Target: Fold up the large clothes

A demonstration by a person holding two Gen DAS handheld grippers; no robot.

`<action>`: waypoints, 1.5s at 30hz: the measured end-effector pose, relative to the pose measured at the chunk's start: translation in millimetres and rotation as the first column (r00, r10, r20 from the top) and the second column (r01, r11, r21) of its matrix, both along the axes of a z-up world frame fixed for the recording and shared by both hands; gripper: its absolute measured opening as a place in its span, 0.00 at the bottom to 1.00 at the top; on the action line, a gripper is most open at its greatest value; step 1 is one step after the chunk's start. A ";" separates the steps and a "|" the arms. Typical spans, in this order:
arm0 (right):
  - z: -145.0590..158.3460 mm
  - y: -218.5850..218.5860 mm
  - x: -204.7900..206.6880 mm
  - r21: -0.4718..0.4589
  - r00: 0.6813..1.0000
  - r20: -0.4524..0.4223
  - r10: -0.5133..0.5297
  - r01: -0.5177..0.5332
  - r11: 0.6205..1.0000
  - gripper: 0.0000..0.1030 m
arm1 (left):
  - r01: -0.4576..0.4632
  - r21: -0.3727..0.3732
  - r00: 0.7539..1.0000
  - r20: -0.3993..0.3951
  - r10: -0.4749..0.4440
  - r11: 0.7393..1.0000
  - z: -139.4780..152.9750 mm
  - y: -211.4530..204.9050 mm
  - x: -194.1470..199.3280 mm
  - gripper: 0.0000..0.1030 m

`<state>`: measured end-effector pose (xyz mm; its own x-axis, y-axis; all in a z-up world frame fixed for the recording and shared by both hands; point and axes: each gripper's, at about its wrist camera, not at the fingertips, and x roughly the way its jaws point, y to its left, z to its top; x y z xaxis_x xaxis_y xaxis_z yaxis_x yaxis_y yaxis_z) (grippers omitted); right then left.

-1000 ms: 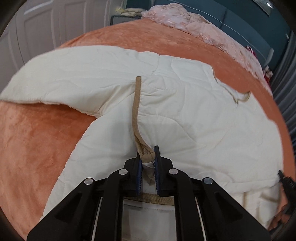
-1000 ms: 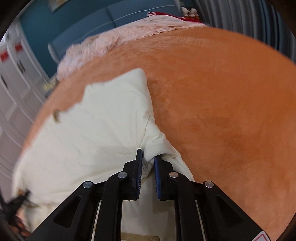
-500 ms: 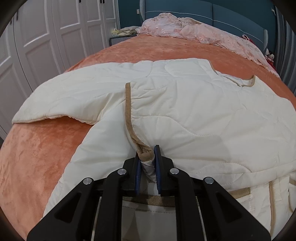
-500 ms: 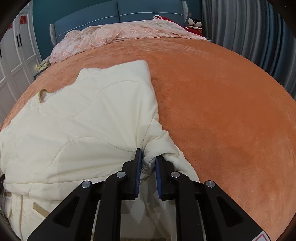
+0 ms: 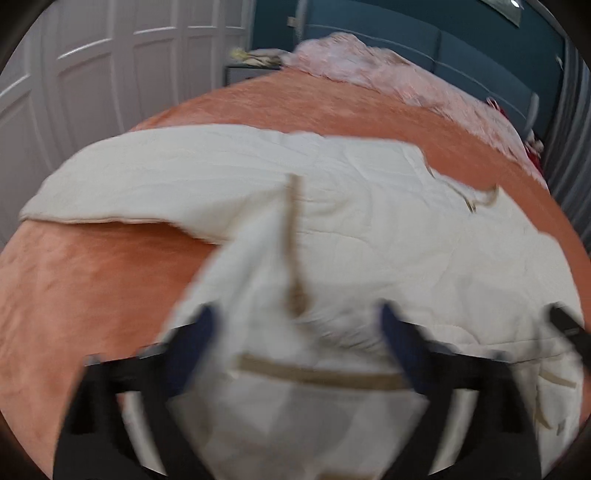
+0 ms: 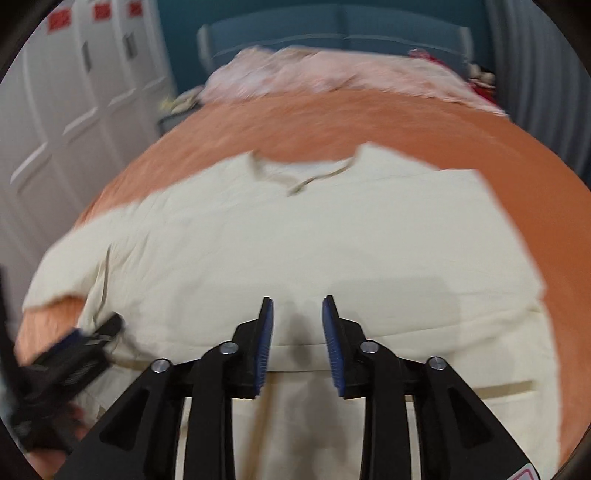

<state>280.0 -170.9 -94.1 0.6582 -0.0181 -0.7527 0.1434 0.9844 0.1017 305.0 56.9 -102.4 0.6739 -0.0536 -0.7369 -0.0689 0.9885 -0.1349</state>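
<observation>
Cream jacket (image 6: 332, 236) on orange blanket (image 6: 424, 122)

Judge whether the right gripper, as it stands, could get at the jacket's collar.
Probably yes. The right gripper has its jaws open and empty above the jacket; the collar lies straight ahead at the far edge, with only flat fabric between and nothing covering it.

One cream quilted jacket (image 6: 295, 258) lies on one bed covered by one orange blanket (image 6: 461, 122). One pink lacy cover (image 6: 332, 77) is bunched at the far end by one blue headboard (image 6: 332, 29). Two grippers show: the left gripper (image 5: 295, 325) and the right gripper (image 6: 297, 310), each with two fingers set apart. Tan trim strips on the jacket are too blurred to count surely.
</observation>
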 end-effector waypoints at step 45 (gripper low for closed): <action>-8.7 -0.9 -52.1 0.046 0.996 0.084 -0.035 0.031 0.998 0.69 | 0.351 -0.002 0.904 0.261 -0.339 0.936 196.5 -37.2 27.1 0.05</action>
